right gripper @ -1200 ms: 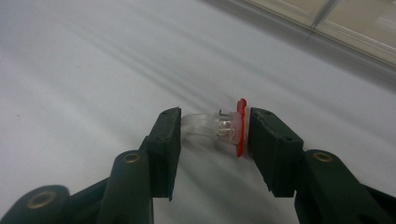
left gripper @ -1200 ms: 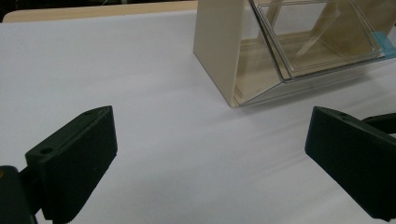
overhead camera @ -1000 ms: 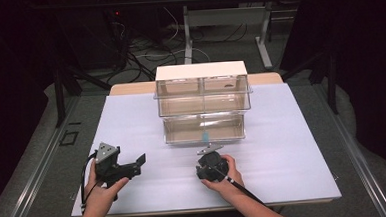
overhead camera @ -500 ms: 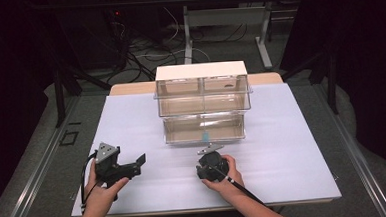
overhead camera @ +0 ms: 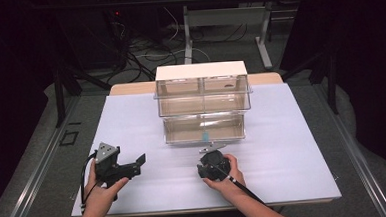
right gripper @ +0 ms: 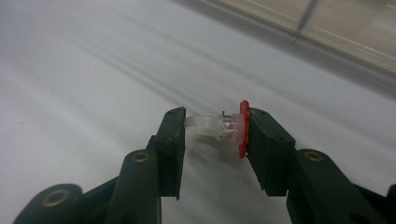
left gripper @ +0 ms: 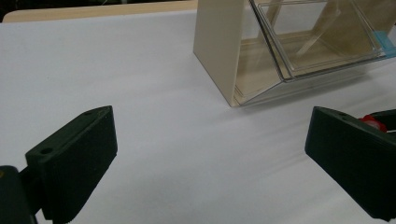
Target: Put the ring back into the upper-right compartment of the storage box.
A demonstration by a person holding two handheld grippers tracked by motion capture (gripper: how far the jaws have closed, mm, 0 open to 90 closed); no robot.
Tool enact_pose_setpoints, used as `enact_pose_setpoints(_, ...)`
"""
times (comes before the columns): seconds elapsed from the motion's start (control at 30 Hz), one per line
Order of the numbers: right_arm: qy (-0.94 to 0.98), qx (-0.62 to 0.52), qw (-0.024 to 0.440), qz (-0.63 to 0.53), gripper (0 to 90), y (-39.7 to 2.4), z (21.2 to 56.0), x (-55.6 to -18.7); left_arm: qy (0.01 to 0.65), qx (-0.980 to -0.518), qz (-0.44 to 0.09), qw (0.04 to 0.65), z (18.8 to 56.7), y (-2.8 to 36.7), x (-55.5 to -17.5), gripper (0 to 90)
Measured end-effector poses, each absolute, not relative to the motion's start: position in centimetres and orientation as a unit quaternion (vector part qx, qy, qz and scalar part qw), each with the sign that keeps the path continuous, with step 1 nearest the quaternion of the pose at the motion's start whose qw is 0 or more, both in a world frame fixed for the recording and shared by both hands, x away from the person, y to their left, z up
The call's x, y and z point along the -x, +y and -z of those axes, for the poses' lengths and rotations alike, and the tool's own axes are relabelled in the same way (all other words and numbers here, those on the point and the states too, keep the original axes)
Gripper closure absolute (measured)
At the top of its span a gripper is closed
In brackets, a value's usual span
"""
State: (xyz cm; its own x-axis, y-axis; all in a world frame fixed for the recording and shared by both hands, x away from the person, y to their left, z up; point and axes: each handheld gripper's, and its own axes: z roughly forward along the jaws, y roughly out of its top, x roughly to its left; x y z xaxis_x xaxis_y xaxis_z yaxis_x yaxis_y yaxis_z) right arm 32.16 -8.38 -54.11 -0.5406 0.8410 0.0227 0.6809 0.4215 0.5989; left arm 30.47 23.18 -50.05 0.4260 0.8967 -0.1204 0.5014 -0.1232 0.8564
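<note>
Hands come in from the bottom of the high view, each holding a gripper over a white sheet (overhead camera: 292,133) on the table. Left gripper (overhead camera: 136,164) sits low at the left with its jaws spread apart, holding nothing. Right gripper (overhead camera: 212,151) lies just before the clear drawer cabinet (overhead camera: 202,105), whose bottom drawer (overhead camera: 204,129) stands pulled forward toward the person.

Seen from the left gripper view, the two black jaws stand wide with bare sheet between them; the cabinet's cream side panel (left gripper: 218,51) and the angled clear drawer rise beyond, well apart from the jaws.

Looking along the right gripper, the jaws are clamped on a small clear plastic piece with a red disc end (right gripper: 224,128) (it looks like a push pin or small LED, though I cannot tell which), the red disc pressed flat against one jaw and the clear body spanning to the other, held just above the sheet.

Judging the step as carrying this piece into the open drawer, the grip should stay firm and level, since so small a part could pivot or pop out. Lifting above the drawer's front lip before moving forward would avoid a knock, and releasing low inside would keep it from bouncing.
</note>
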Motion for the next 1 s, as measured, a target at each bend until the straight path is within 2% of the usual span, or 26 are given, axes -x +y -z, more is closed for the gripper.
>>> enact_pose_setpoints(0.1,0.813,-0.465,0.151,-0.316,59.2,-8.2,54.5,-32.1,0.488,-0.716,-0.221,0.448,50.0,23.2,-30.5,2.7)
enact_pose_setpoints(1.0,0.806,-0.471,0.135,-0.333,59.3,-8.8,52.0,-31.7,0.488,-0.717,-0.22,0.446,50.0,23.2,-30.4,2.8)
